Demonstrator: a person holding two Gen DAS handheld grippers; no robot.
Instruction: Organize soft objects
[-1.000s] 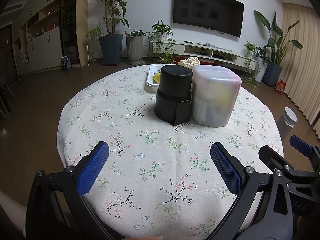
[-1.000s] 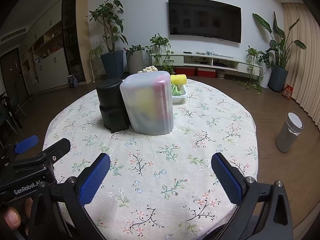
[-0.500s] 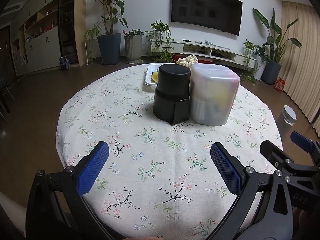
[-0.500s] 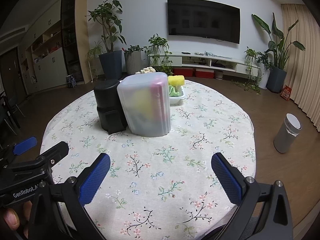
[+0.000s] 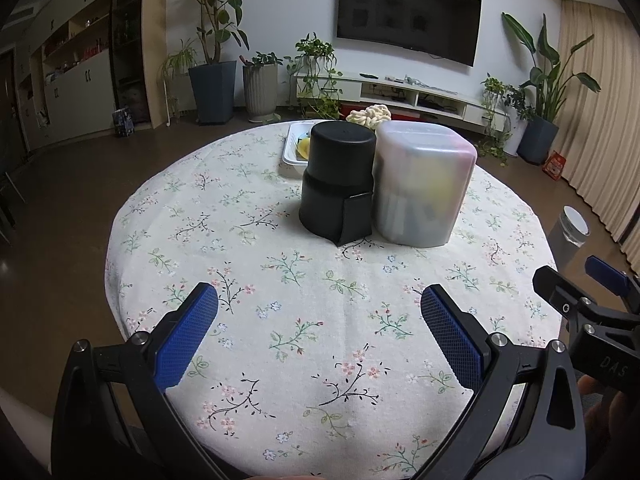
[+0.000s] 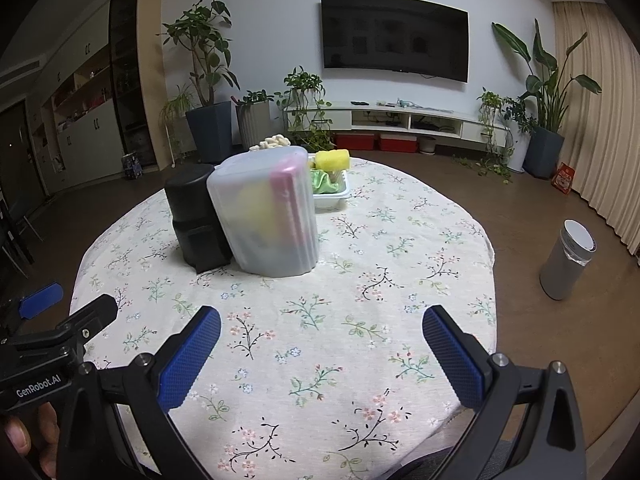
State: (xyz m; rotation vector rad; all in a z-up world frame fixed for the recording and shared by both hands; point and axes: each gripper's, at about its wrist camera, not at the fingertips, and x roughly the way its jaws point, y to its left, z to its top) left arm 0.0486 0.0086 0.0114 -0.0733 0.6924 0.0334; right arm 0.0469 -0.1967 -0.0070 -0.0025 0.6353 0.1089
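Item: my left tool point(image 5: 319, 322), blue pads spread wide, nothing between them, held low at the near edge of the tabletop point(image 5: 168, 200).

Item: my right tool point(image 6: 321, 344), pads likewise wide apart and empty, also at the near edge.

Item: white tray point(image 6: 335, 197) of soft objects, on the far side of the tabletop. Holds a yellow sponge point(image 6: 332, 160) and a green cloth point(image 6: 326, 182); a cream knitted piece point(image 5: 369, 115) shows beyond.

Item: black canister point(image 5: 338, 182) and frosted container point(image 5: 424, 184), upright, touching side by side, mid-tabletop.

Relation: from my left tool the tray lies at 12 o'clock, mostly hidden behind the black canister. From my right tool it lies at 12 o'clock, just right of the frosted container, with an open line. I judge my right tool the better placed to reach it.
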